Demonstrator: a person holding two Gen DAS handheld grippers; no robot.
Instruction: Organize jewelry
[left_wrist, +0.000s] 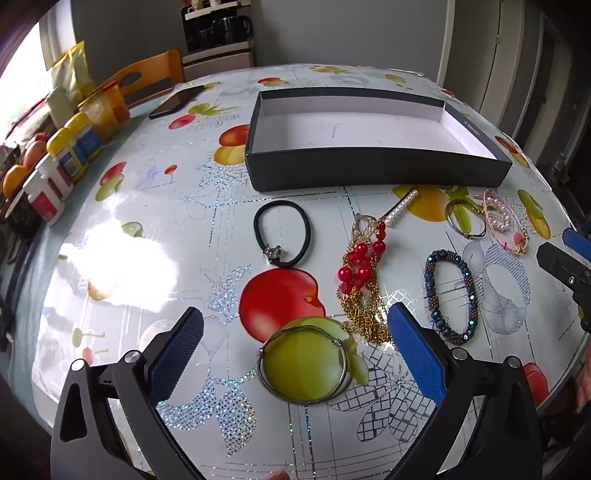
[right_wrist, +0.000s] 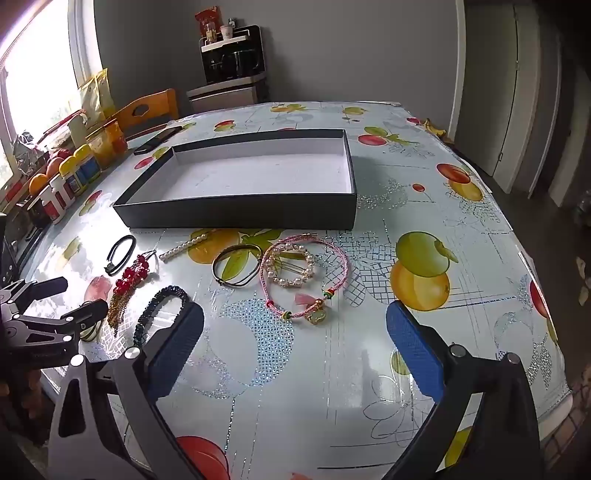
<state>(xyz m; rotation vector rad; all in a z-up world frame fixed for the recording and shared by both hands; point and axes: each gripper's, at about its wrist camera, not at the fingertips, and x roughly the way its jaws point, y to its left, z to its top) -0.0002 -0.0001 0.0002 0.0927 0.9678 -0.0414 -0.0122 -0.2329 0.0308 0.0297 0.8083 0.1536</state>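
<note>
Both wrist views low over table, facing box; share jewelry spread.

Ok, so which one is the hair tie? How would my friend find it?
Start at the big black box on the fruit-print table. Just in front of its left corner lies the hair tie, left of the red bead necklace. It is the only plain black loop, with one small metal charm; everything else nearby is beaded, gold or wire.

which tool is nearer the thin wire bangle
Left. The left tool is open with the wire bangle lying between its fingers. The right tool, also open, hovers over bare tablecloth beyond the blue beaded bracelet.
</note>
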